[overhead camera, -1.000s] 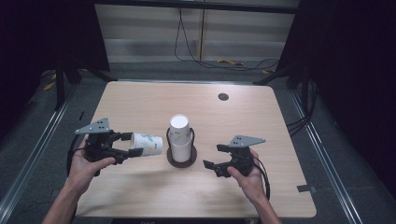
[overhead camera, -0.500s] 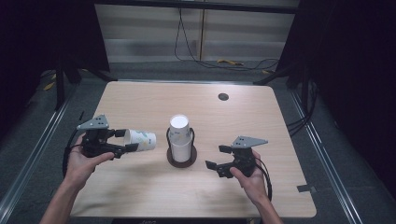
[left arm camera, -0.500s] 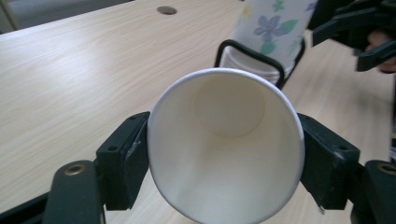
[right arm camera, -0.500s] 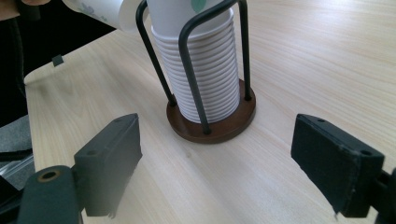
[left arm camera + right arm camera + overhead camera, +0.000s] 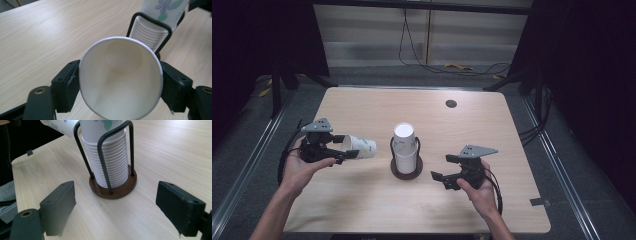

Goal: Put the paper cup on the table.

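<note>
A stack of white paper cups (image 5: 404, 146) stands upside down in a black wire holder on a round brown base (image 5: 406, 171) at the table's middle. My left gripper (image 5: 343, 148) is shut on a single flowered paper cup (image 5: 360, 147) held on its side, left of the stack, bottom toward the holder. In the left gripper view the cup's open mouth (image 5: 121, 77) faces the camera between the pads, the holder (image 5: 150, 31) behind it. My right gripper (image 5: 446, 176) stands open just right of the base; in the right gripper view the stack (image 5: 107, 158) lies ahead of the spread jaws.
The light wooden table (image 5: 362, 105) has a small dark round cap (image 5: 451, 103) at its far right. Black frame rails and cables run on the floor beyond and beside the table. A small dark tab (image 5: 536, 202) sits at the right edge.
My left gripper has lifted the flowered cup a little and drawn it back to the left, away from the stack. The right gripper has barely moved.
</note>
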A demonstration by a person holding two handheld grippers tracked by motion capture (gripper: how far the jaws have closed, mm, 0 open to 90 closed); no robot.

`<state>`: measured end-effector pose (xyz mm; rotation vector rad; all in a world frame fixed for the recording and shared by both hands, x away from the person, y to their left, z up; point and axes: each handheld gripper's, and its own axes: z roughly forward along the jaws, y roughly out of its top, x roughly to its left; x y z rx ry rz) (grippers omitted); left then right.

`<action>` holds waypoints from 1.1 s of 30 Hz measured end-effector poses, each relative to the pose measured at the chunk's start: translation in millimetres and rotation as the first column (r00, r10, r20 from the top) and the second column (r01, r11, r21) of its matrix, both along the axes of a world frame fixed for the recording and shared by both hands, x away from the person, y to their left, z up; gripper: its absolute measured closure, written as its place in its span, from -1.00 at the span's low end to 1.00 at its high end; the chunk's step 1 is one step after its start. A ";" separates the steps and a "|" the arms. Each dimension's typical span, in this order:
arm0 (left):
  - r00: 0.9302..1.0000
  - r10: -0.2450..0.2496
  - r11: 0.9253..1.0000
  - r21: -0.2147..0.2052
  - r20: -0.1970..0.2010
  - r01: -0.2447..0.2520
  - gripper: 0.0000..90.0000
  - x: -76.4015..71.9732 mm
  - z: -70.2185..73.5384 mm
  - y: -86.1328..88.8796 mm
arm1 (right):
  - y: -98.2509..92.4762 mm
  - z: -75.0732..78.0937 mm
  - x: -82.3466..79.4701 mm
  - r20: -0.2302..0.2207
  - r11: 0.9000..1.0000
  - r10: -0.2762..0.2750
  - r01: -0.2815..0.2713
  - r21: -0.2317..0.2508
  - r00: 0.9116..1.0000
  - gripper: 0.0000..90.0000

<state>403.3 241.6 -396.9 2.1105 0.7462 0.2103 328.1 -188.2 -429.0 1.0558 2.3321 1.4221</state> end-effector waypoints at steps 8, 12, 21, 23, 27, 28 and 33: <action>1.000 0.004 0.998 0.056 -0.024 -0.003 -0.42 9.3 4.0 -2.3 | -3.5 -1.0 -2.4 -0.008 1.000 -0.003 0.003 0.005 1.000 -0.66; 0.999 0.004 0.997 0.079 -0.053 0.000 -0.42 14.2 1.3 -7.1 | -2.7 -2.4 -1.4 -0.011 1.000 -0.001 0.001 0.002 1.000 -0.66; 0.993 -0.023 0.989 0.141 -0.117 0.039 -0.42 24.7 -4.7 -13.5 | -1.9 -4.2 -0.7 -0.019 1.000 0.005 -0.005 0.001 1.000 -0.65; 0.991 -0.025 0.985 0.165 -0.133 0.047 -0.43 26.8 -6.7 -14.6 | -1.6 -4.3 -0.9 -0.020 1.000 0.007 -0.007 0.001 1.000 -0.65; 0.989 -0.027 0.974 0.220 -0.148 0.060 -0.43 28.2 -9.4 -19.4 | -2.5 -4.4 -0.8 -0.020 1.000 -0.001 0.001 -0.007 1.000 -0.65; 0.988 -0.027 0.970 0.234 -0.150 0.062 -0.43 28.9 -9.6 -20.3 | -2.9 -4.4 -0.7 -0.021 1.000 -0.001 0.001 -0.006 1.000 -0.65; 0.984 -0.013 0.962 0.266 -0.176 0.060 -0.43 33.7 -11.4 -24.5 | -2.8 -4.3 -1.0 -0.019 1.000 -0.002 0.001 -0.006 1.000 -0.65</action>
